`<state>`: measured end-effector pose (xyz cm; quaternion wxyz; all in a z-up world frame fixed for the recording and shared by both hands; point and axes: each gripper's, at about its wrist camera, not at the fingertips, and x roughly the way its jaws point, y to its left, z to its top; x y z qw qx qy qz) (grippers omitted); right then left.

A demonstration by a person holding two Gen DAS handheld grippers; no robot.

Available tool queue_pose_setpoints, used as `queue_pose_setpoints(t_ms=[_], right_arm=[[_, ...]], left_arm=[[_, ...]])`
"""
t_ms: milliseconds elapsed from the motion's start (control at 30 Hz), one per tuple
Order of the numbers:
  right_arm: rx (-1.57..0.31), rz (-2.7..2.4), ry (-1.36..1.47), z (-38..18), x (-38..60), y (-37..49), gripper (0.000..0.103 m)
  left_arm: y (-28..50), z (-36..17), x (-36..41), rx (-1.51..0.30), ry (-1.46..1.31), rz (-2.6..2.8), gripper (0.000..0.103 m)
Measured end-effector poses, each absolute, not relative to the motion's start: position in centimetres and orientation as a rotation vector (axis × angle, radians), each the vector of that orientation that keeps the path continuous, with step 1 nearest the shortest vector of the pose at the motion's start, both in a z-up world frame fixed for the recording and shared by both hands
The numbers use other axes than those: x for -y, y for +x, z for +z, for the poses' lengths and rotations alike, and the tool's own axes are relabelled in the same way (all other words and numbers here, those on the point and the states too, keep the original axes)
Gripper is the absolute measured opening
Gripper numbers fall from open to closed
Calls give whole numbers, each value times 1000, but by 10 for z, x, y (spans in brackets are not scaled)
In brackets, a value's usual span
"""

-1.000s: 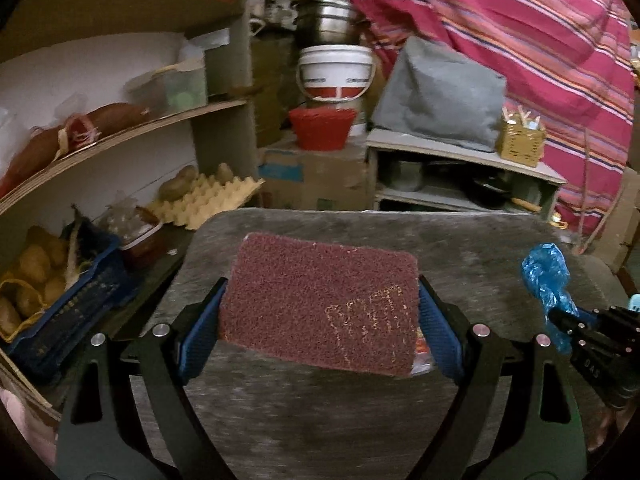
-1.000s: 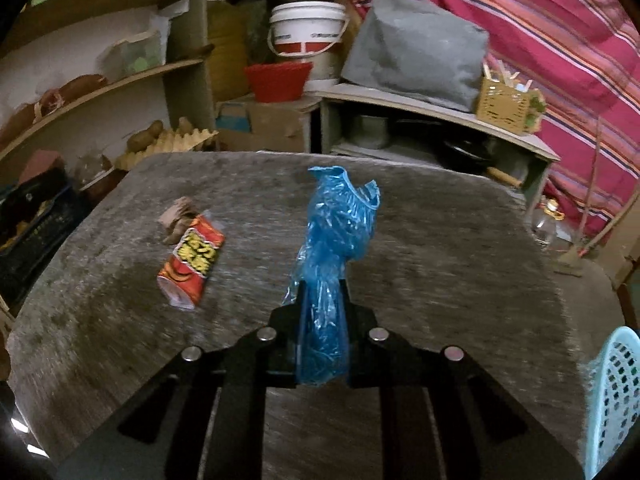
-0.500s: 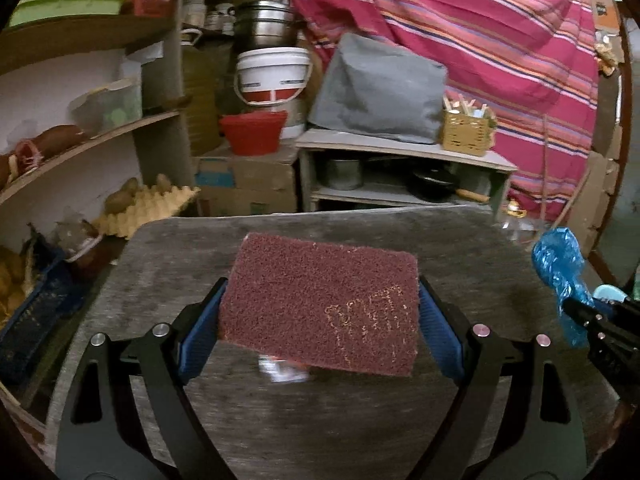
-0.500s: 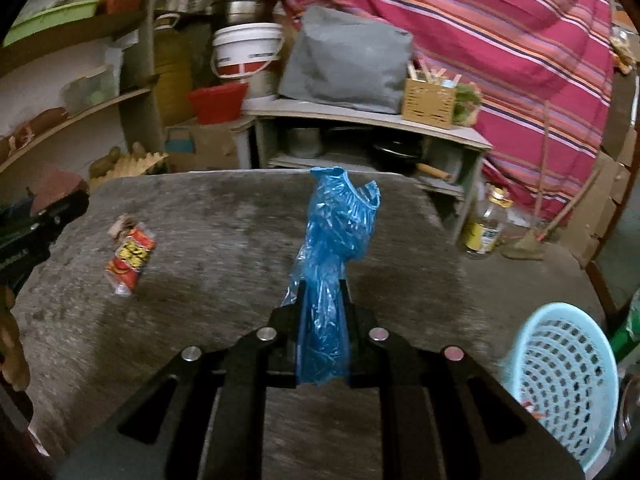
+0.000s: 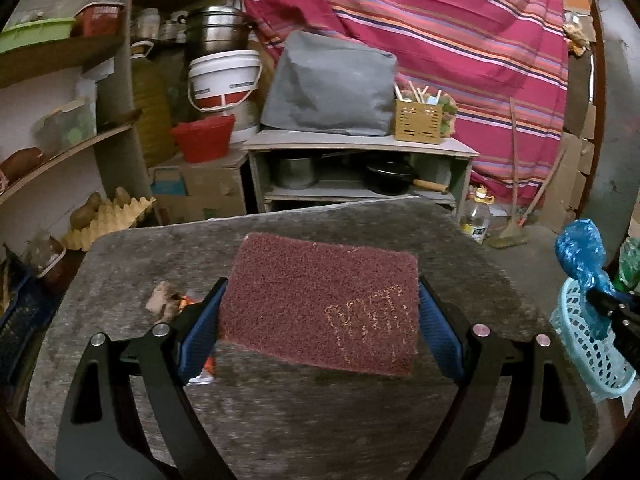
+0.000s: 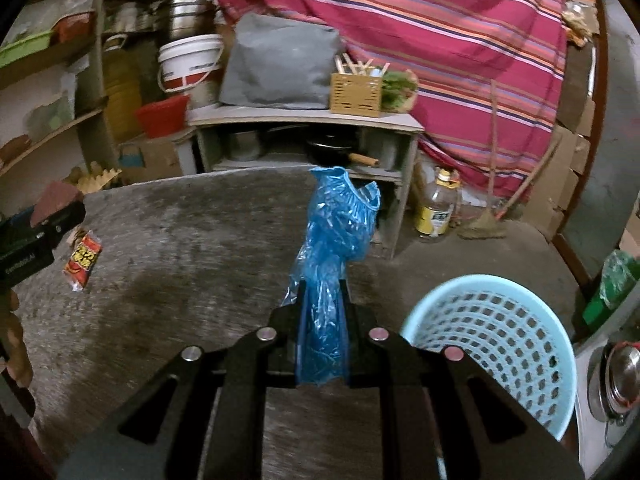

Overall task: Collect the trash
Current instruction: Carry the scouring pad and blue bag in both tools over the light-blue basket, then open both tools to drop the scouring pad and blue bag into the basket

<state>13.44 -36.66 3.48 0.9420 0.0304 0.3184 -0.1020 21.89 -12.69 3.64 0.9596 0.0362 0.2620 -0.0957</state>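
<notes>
My left gripper (image 5: 320,312) is shut on a flat maroon scouring pad (image 5: 320,300), its blue pads pressing both short edges, above the grey table (image 5: 280,420). My right gripper (image 6: 323,304) is shut on a crumpled blue plastic bag (image 6: 336,240) that stands up between its fingers. In the left wrist view that blue plastic bag (image 5: 580,256) shows at the right edge, over the light blue basket (image 5: 588,352). The light blue basket (image 6: 496,344) sits low to the right of the table. A red snack wrapper (image 6: 82,260) lies on the table's left; the wrapper (image 5: 192,304) is partly hidden behind my left finger.
A low grey shelf unit (image 5: 360,148) with pots stands behind the table, a striped red cloth (image 5: 440,32) behind it. Shelves (image 5: 60,152) with produce and an egg tray line the left. An oil bottle (image 6: 436,208) and a broom stand on the floor at right.
Both hands have swung to the right across the table. The basket has come into view at the right, and the snack wrapper has slid towards the left of both views.
</notes>
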Motion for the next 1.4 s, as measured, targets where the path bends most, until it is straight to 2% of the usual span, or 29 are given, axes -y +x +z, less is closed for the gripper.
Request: queue_pose_setpoints(t_ms=[500, 1400], right_arm=[[-643, -316, 130, 30, 451, 87, 14], [-721, -452, 299, -14, 571, 27, 14]], left_arm=[[200, 28, 207, -527, 129, -305, 86], [143, -21, 412, -549, 216, -662, 86]])
